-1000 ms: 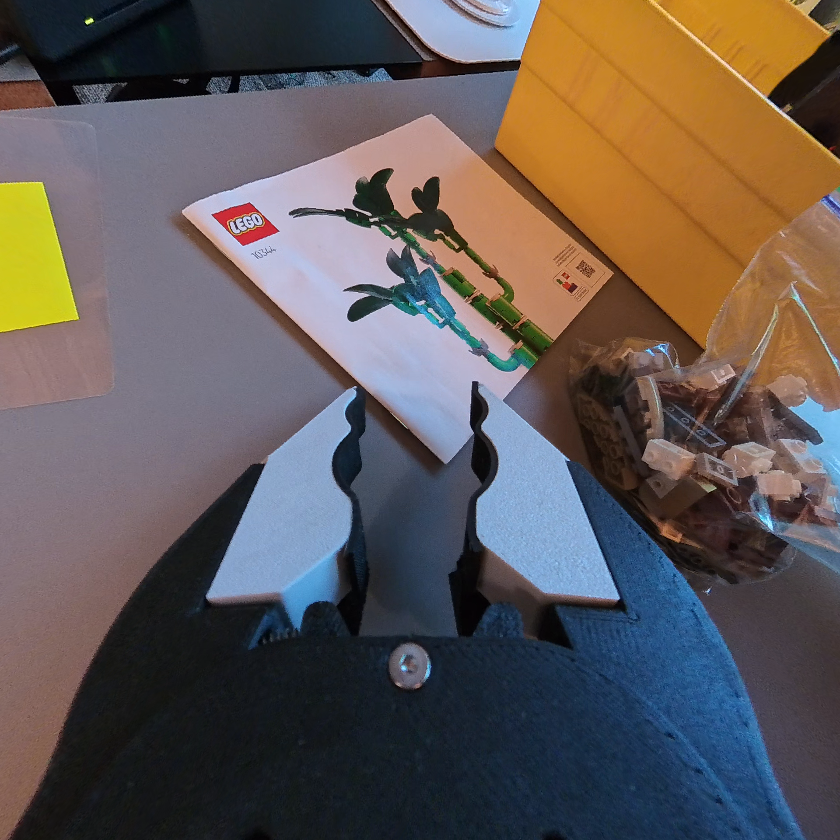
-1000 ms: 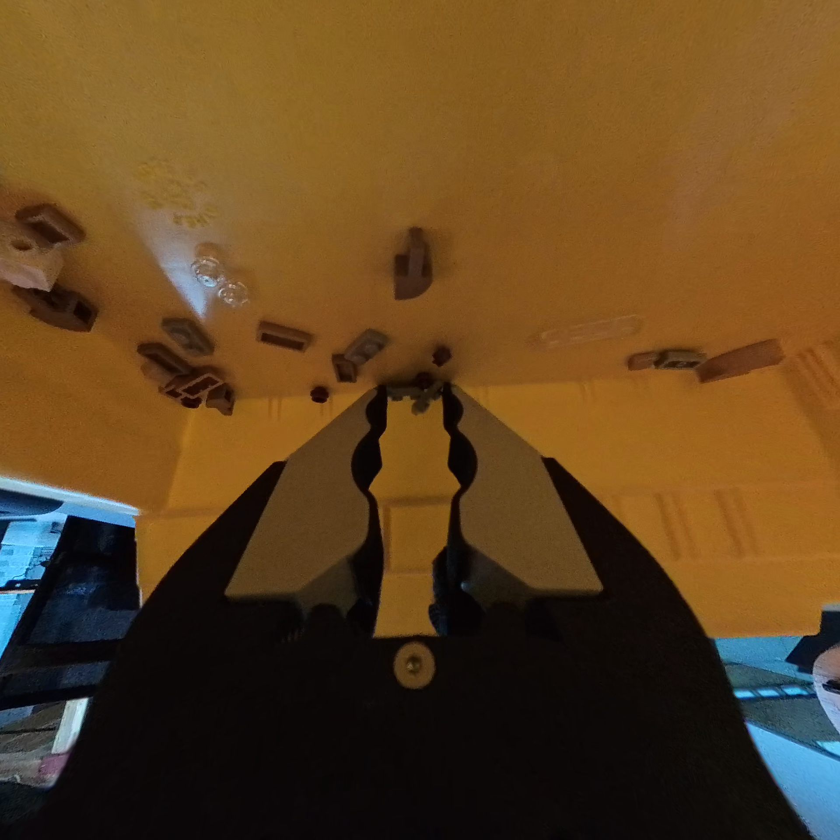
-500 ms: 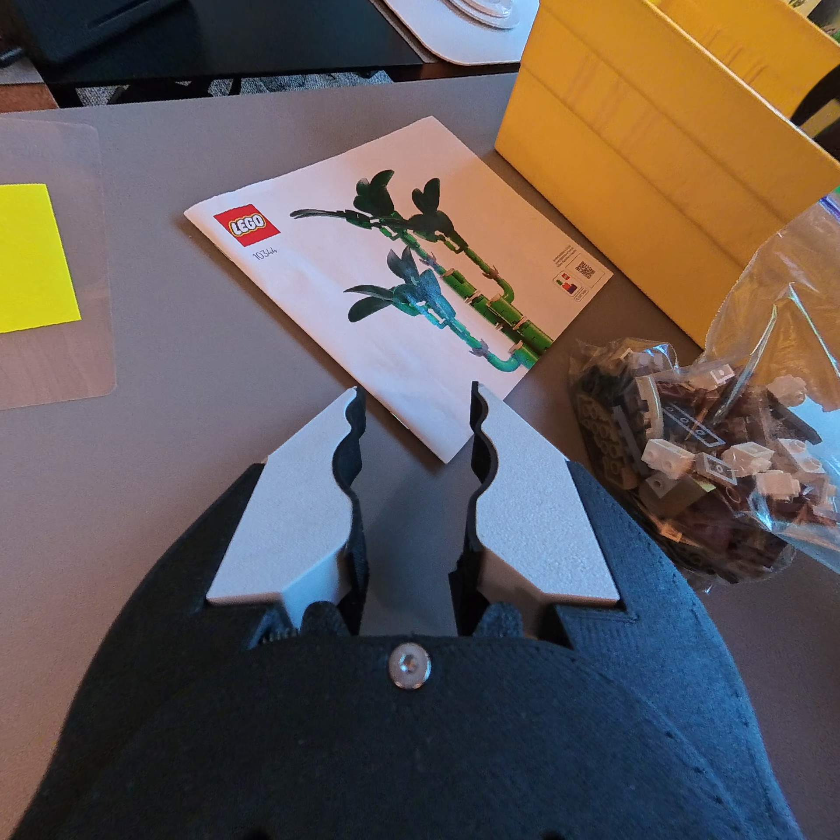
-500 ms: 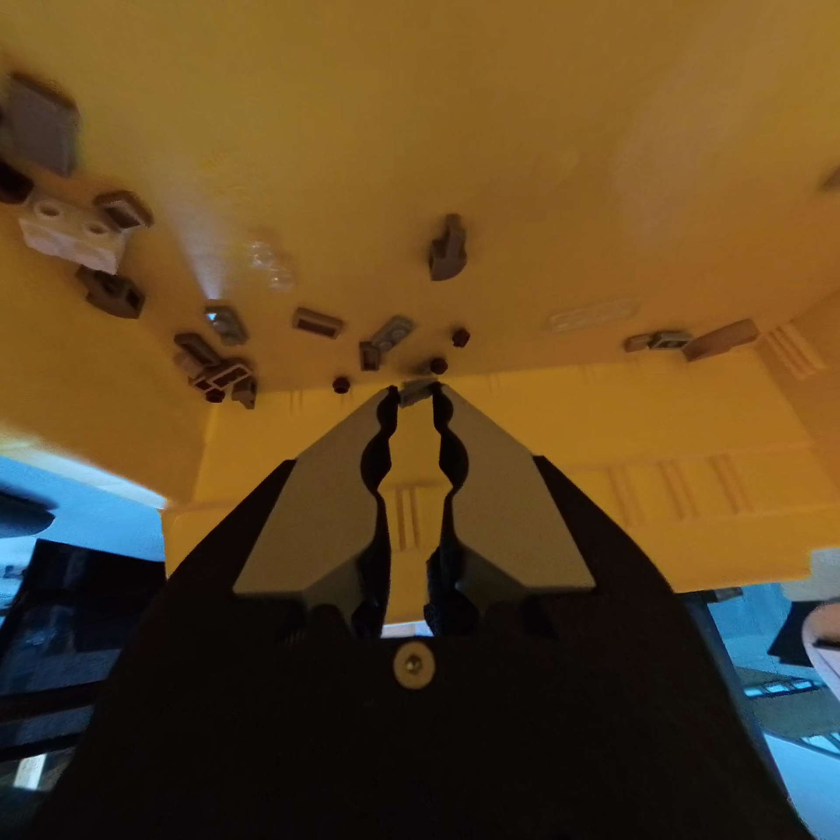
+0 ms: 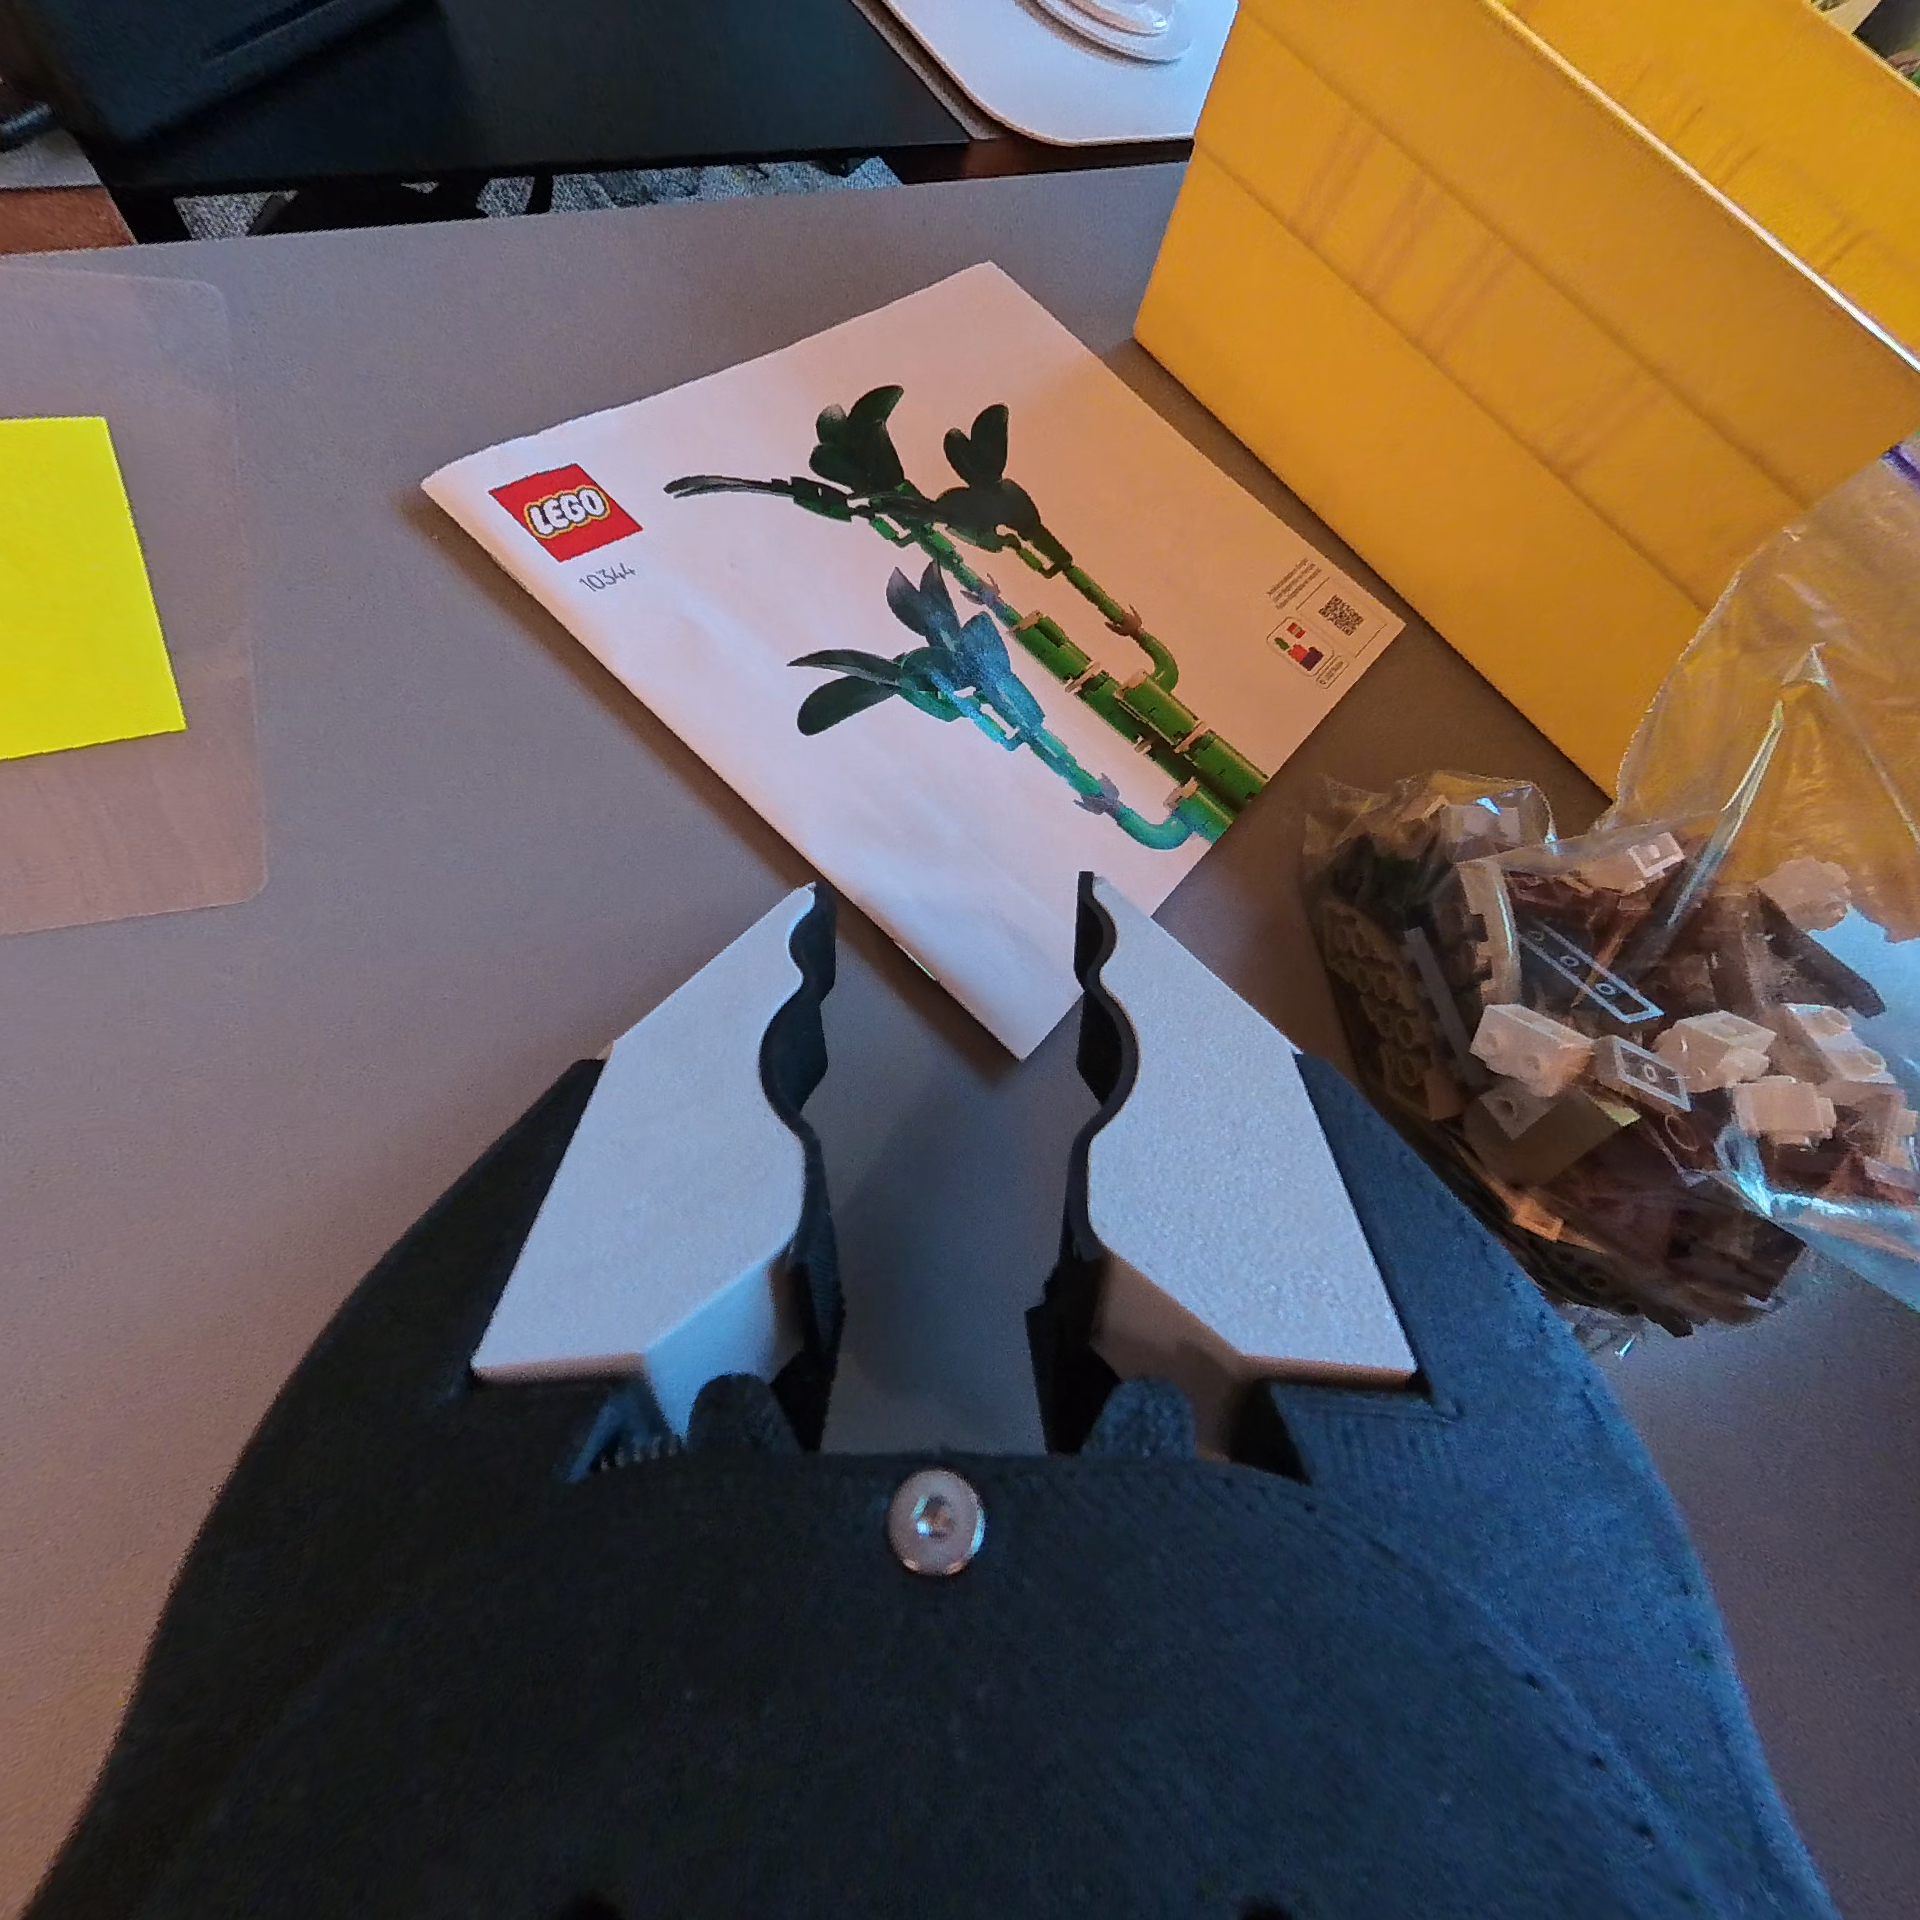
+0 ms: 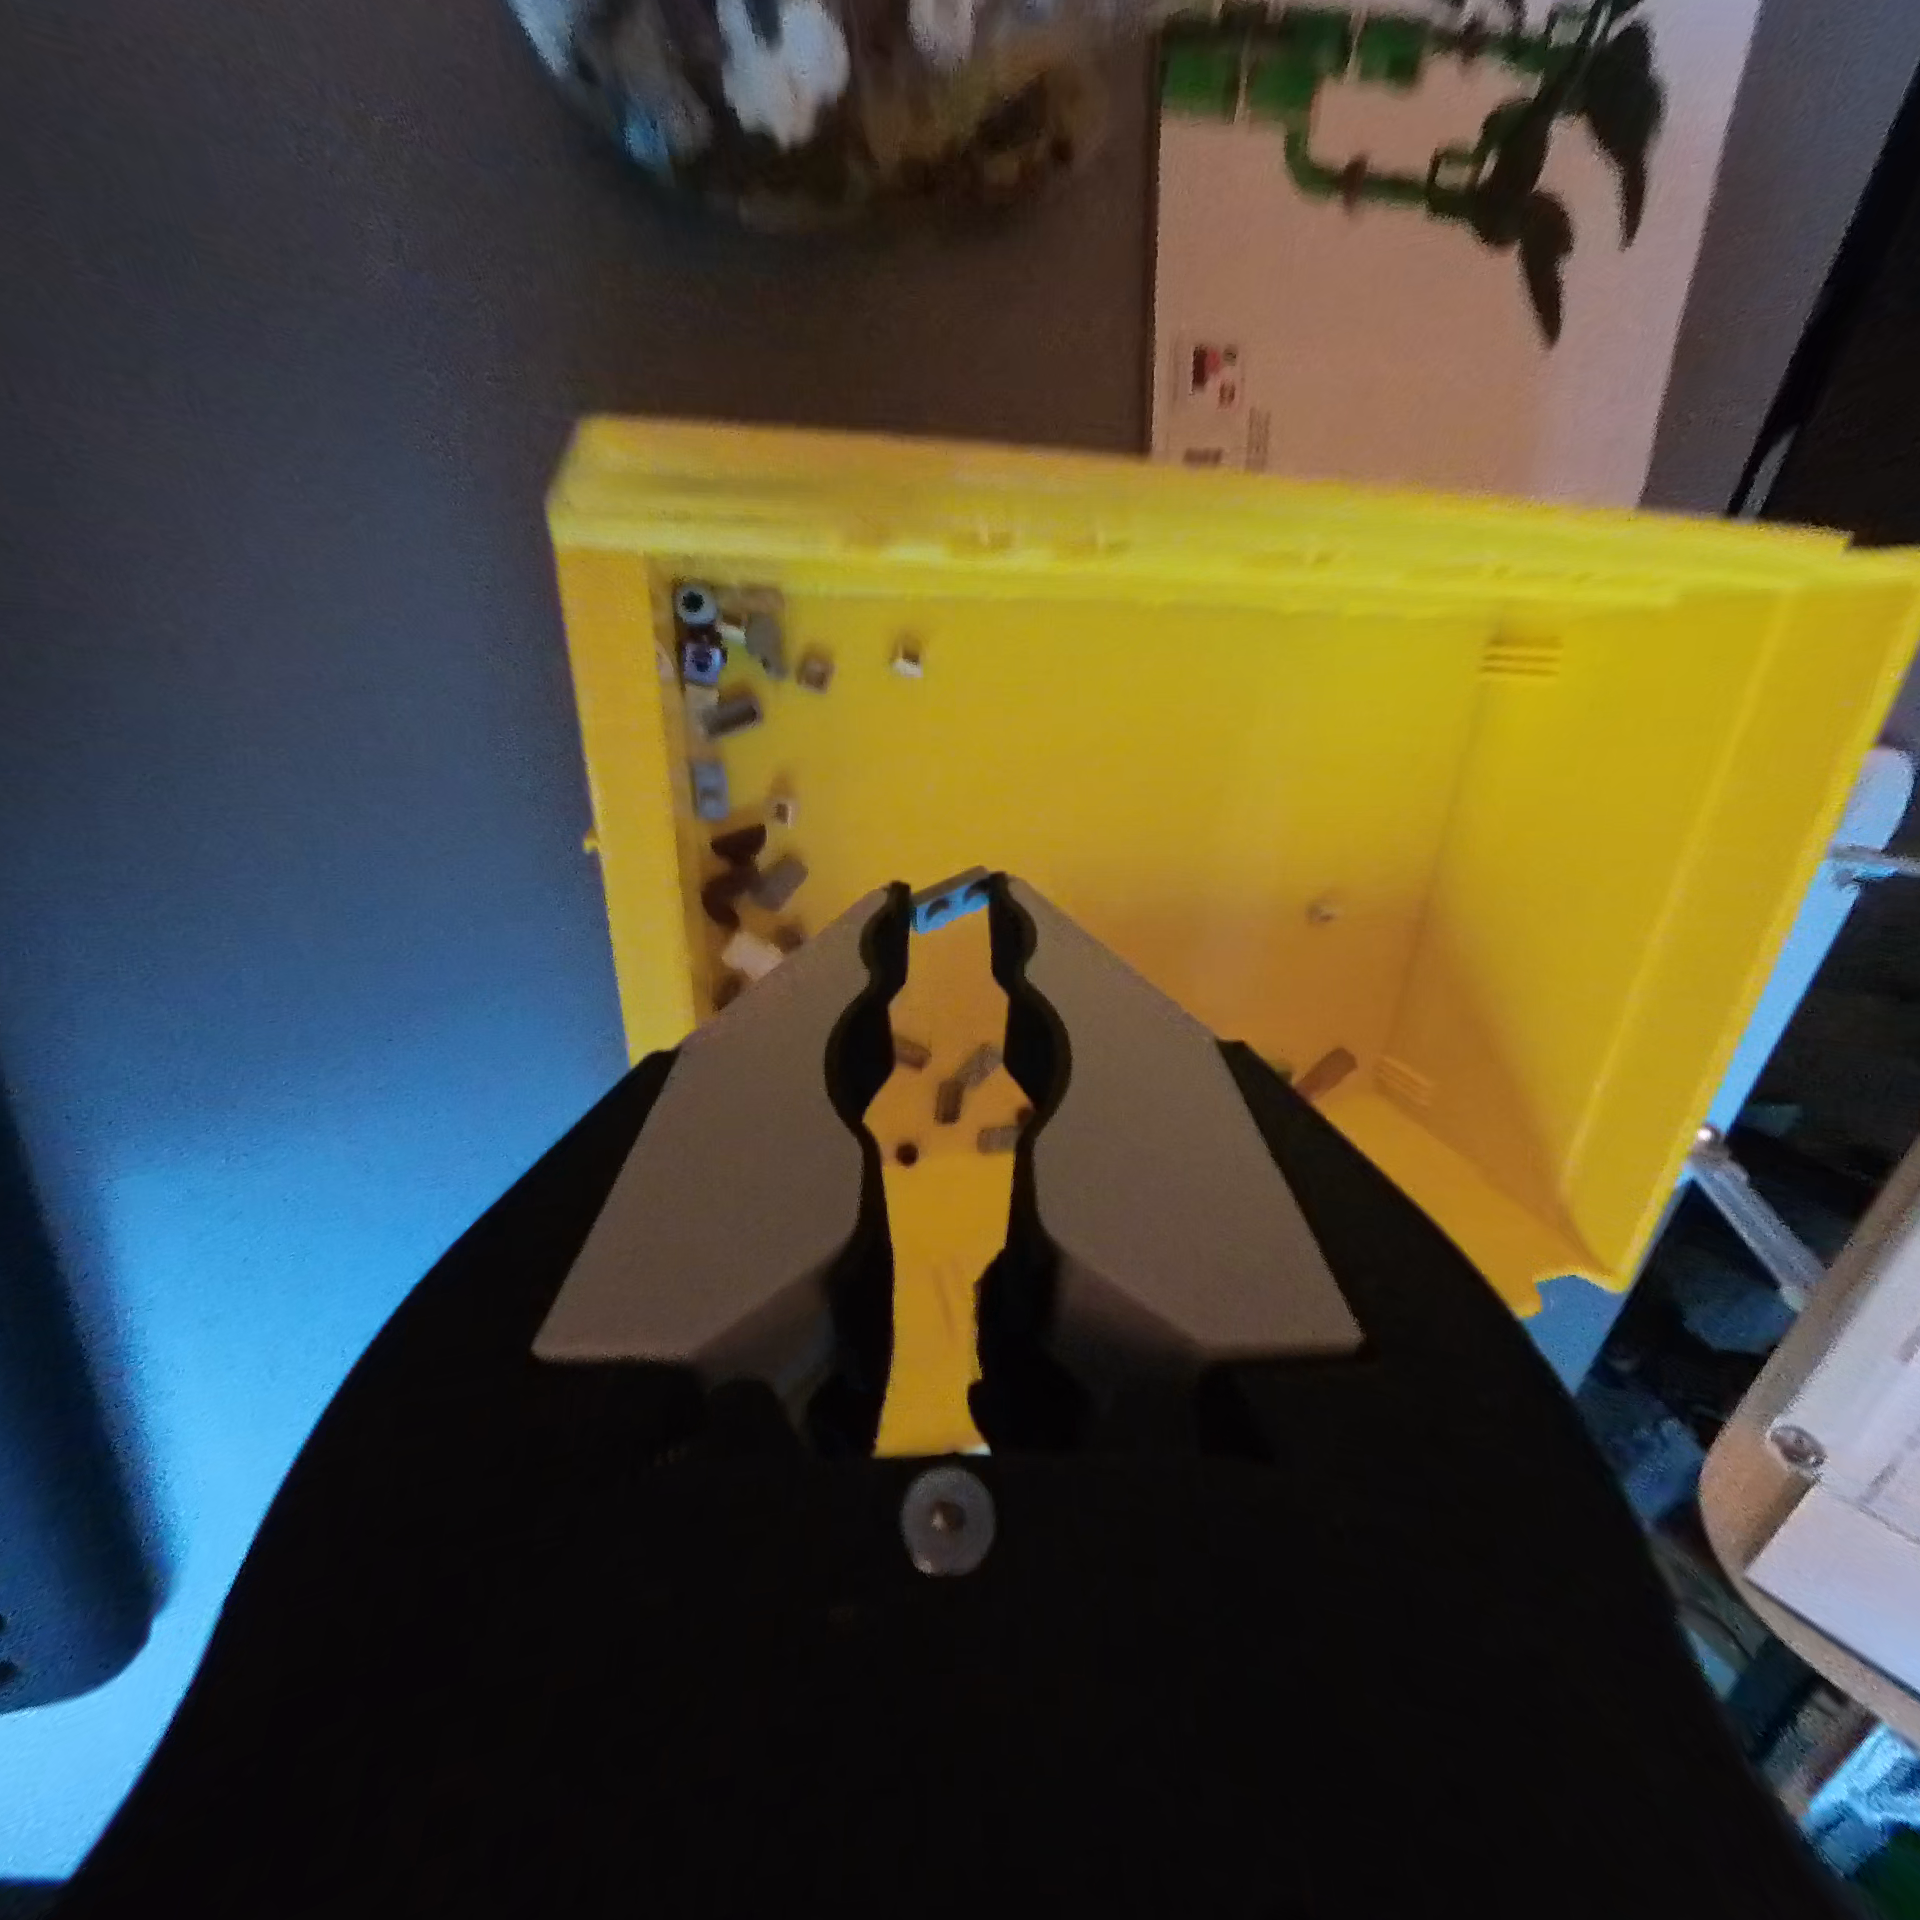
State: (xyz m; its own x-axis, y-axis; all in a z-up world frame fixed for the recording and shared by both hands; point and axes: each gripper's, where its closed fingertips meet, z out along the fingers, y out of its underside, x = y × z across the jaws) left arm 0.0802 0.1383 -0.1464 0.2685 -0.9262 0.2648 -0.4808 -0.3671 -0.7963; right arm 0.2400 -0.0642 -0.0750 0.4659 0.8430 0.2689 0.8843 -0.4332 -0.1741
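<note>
My right gripper (image 6: 948, 908) is shut on a small grey brick piece (image 6: 951, 906) and holds it in the air above the yellow box (image 6: 1195, 790). Several small grey and brown pieces (image 6: 743, 883) lie on the box floor, mostly along its left wall. My left gripper (image 5: 956, 920) is open and empty, low over the grey table (image 5: 416, 1039), its tips at the near corner of a white instruction booklet (image 5: 904, 644) with a green plant picture. The yellow box (image 5: 1507, 364) also shows in the left wrist view at the upper right.
A clear plastic bag of small brown, white and grey pieces (image 5: 1621, 1049) lies right of the left gripper. A clear sheet with a yellow square (image 5: 73, 592) lies at the left. The booklet (image 6: 1403, 260) and the blurred bag (image 6: 831, 104) lie beyond the box.
My right gripper closed on the small grey piece on the box floor and has lifted far up out of the box with it. The left gripper has not moved.
</note>
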